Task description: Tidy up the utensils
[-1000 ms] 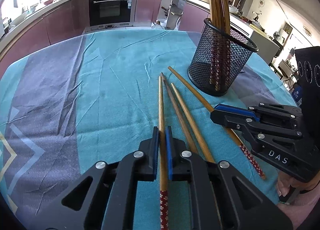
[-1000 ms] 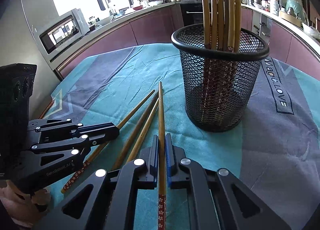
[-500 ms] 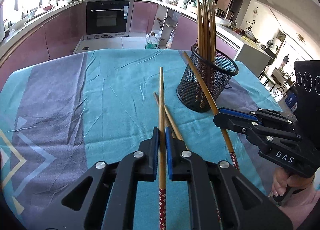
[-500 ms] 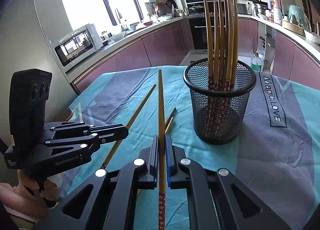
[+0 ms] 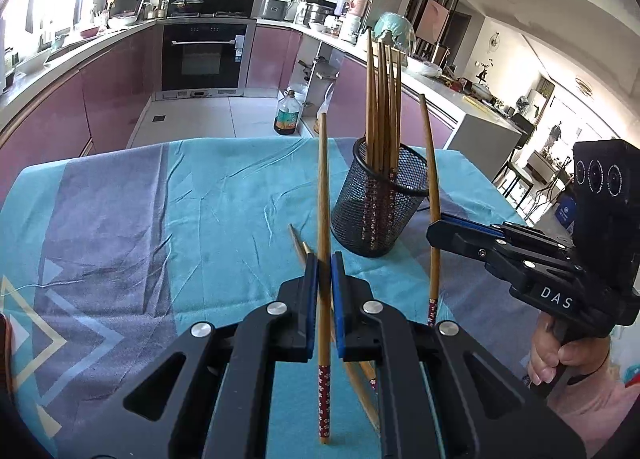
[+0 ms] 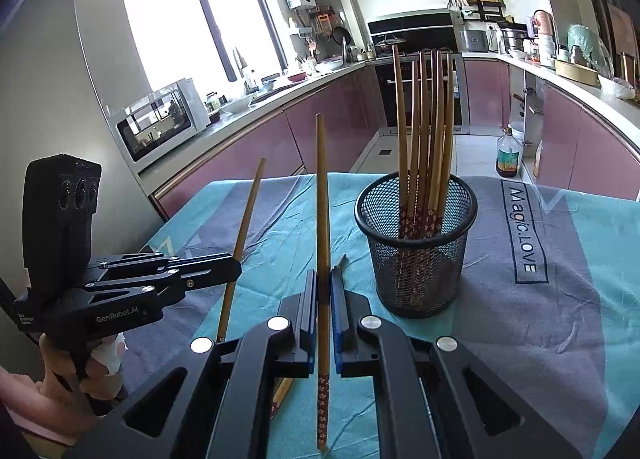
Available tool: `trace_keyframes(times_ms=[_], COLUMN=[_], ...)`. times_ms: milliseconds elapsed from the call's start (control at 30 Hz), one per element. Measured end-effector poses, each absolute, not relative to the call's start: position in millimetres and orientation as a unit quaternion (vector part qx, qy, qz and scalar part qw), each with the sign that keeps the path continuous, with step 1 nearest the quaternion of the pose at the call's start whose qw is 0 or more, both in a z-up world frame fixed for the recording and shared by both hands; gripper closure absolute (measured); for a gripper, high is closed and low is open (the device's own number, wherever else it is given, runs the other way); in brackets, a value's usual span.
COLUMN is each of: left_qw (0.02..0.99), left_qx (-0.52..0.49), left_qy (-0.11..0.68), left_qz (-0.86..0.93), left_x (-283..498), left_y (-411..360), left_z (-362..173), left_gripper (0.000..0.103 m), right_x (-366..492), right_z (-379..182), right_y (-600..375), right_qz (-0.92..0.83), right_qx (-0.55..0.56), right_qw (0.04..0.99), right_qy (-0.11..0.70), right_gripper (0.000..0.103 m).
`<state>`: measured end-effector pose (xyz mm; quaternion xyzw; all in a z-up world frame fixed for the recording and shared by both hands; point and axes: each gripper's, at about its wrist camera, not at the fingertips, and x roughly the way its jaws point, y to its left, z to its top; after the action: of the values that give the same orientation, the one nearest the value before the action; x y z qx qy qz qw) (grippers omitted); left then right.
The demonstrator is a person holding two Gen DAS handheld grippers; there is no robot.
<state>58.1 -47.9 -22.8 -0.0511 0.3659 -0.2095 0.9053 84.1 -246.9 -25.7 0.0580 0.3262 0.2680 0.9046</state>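
Note:
My left gripper [image 5: 324, 259] is shut on a wooden chopstick [image 5: 323, 187] with a red flowered end, held in the air and pointing up and away. My right gripper [image 6: 323, 277] is shut on a matching chopstick [image 6: 322, 199], also held off the cloth. Each view shows the other gripper: the right gripper [image 5: 434, 229] with its chopstick [image 5: 430, 163], the left gripper [image 6: 236, 271] with its chopstick [image 6: 248, 211]. A black mesh holder [image 5: 380, 211] [image 6: 416, 259] stands ahead with several chopsticks upright in it. Two loose chopsticks [image 5: 298, 243] [image 6: 341, 259] lie on the table under the grippers.
A teal and grey tablecloth [image 5: 180, 219] [image 6: 540, 299] covers the table. A person's hands [image 5: 560, 355] [image 6: 60, 371] grip the handles. Beyond the far edge are the kitchen floor with an oil bottle [image 5: 287, 117], pink cabinets and a microwave [image 6: 160, 123].
Both grippers have risen, each lifting its chopstick off the cloth and tilting the tip upward. The mesh holder now sits farther off and lower in both views.

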Motion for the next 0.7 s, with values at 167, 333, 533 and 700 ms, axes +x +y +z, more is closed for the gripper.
trace_keyframes(times_ms=[167, 333, 533, 700], left_qw=[0.909, 0.914, 0.918, 0.920], left_qx=[-0.055, -0.058, -0.066, -0.070], left_qy=[0.348, 0.329, 0.307, 0.296], left_qz=[-0.222, -0.232, -0.244, -0.249], left_x=[51.9, 48.6, 45.6, 46.7], left_y=[-48.6, -49.0, -49.2, -52.3], left_z=[-6.5, 10.0, 31.1, 41.5], left_gripper=[0.095, 0.095, 0.095, 0.095], right_x=[82.3, 81.0, 82.0, 82.8], right_z=[-16.5, -6.8, 4.2, 11.4], right_y=[-252.4, -258.7, -265.1, -266.6], right_qz=[0.264, 0.261, 0.260, 0.259], right_qx=[0.062, 0.064, 0.065, 0.063], right_qw=[0.911, 0.917, 0.923, 0.927], right_qy=[0.311, 0.293, 0.276, 0.264], right_gripper=[0.098, 0.098, 0.098, 0.098])
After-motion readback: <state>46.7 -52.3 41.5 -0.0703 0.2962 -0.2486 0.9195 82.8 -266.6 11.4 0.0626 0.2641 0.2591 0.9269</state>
